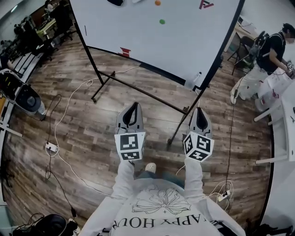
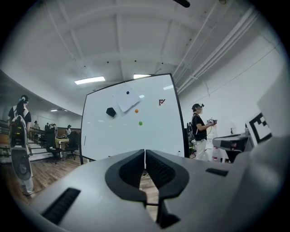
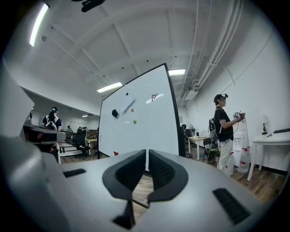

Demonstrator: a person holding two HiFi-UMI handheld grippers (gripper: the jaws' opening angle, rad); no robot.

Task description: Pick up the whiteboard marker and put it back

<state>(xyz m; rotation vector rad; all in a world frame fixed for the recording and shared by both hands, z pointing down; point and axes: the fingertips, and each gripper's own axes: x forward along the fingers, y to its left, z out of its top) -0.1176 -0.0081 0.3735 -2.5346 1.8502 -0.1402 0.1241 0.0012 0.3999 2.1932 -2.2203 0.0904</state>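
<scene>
Approach step, I judge. Both closed on nothing: left claw (image 1: 133, 106) and right claw (image 1: 201, 110), held level toward the whiteboard (image 1: 152, 41), well short of it. I cannot confirm the marker; a thin dark stick (image 1: 85, 31) near the board's left edge may be it. Next: close in, open one claw, square it across the stick.

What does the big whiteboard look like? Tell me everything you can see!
The whiteboard is big, white and shiny, with a black frame. It stands on a black metal stand on the wooden floor. Stuck on it are an orange dot, a green dot, a black block, a sheet of paper and a small red mark.
</scene>
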